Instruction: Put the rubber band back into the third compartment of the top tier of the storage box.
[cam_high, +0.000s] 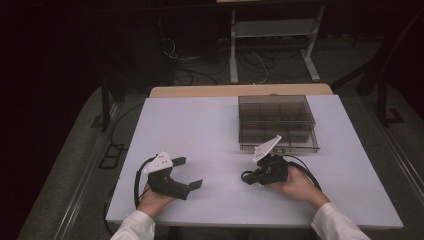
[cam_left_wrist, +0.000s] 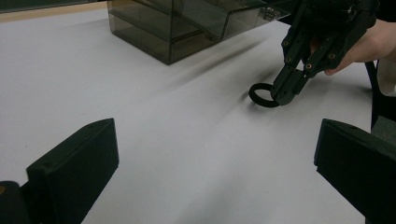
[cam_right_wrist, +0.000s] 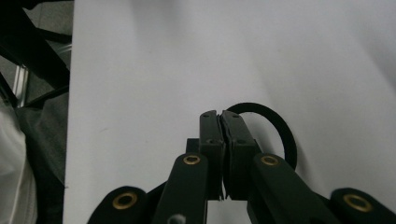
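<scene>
Black ring (cam_right_wrist: 275, 126) sits pinched at its edge in the right gripper's (cam_high: 250, 178) closed jaws, low over the white counter (cam_high: 200, 130), near the box (cam_high: 277, 122); left gripper (cam_high: 192, 172) rests open, holding nothing; so thin a bite could let the ring twist or slip free when lifted.

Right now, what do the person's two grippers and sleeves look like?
Both the left gripper and the right gripper are black, each topped by a light grey three-cornered plate and trailing a black cable. The right gripper's linkage bars carry brass-coloured pivot pins. The left one's jaws are blocky black slabs. Both sleeves are white.
</scene>
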